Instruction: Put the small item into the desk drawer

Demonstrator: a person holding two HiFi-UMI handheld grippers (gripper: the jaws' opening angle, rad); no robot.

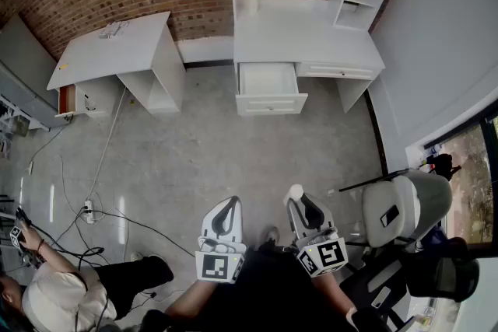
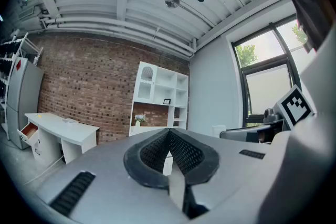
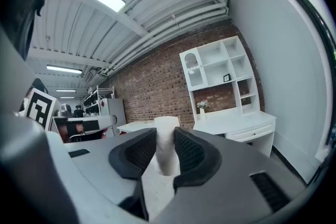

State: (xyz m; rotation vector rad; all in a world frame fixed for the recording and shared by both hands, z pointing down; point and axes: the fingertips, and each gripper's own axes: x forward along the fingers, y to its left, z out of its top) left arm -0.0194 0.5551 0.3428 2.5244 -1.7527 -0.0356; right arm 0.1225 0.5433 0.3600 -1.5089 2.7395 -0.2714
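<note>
While my right tongs [image 3: 165, 134] are clamped on the small white item [image 3: 167, 150], I judge this the carrying step: the open drawer [image 1: 268, 80] of the desk [image 1: 311, 43] lies well ahead of them. My left tongs [image 2: 169, 132] are together, empty. Next I must bring the item forward over that drawer

From the head view we see only the top of the small item [image 1: 295, 191]; the rest is hidden between the right tongs [image 1: 298, 203]. The person [image 1: 54, 295] at the lower-left corner is cut off by the edge.
</note>
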